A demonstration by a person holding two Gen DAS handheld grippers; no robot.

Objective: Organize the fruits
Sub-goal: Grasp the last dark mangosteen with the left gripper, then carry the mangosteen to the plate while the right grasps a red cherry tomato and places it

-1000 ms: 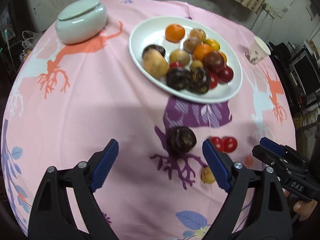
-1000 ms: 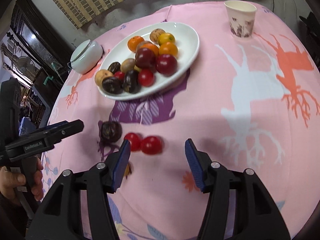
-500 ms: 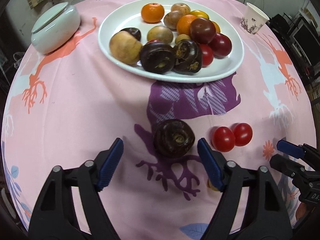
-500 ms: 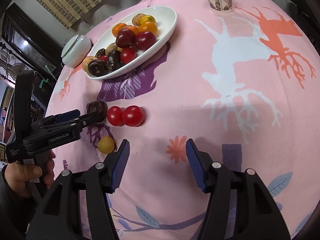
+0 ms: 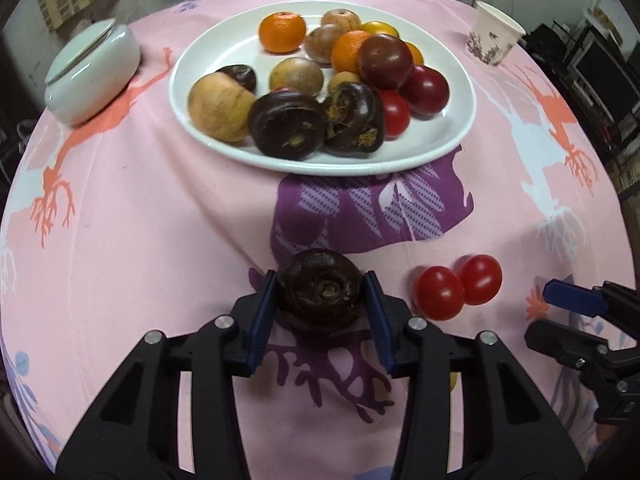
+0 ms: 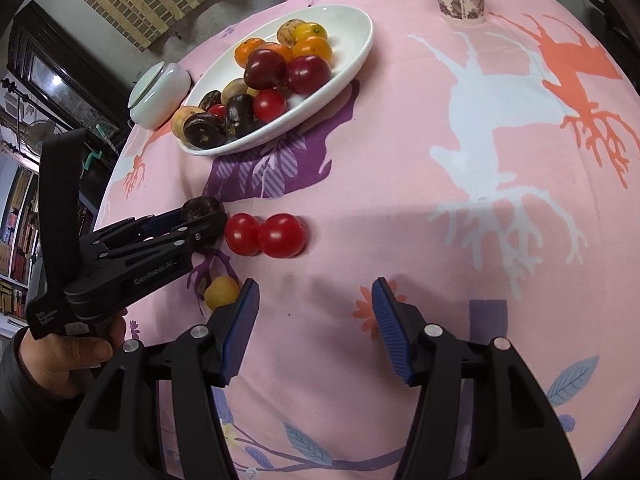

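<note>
Left gripper clamped on a dark purple fruit, pink tablecloth.

White oval plate at 12 o'clock, piled with oranges, brown, dark purple and red fruits. Two red tomatoes, touching, at 3 o'clock of the held fruit. Lidded white jar at 10 o'clock. Paper cup at 2 o'clock. Right gripper at the 4 o'clock edge, only partly in frame.

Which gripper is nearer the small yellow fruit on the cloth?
Right. The right gripper has its left finger just beside the yellow fruit; the left gripper is farther off, shut on the dark fruit.
</note>
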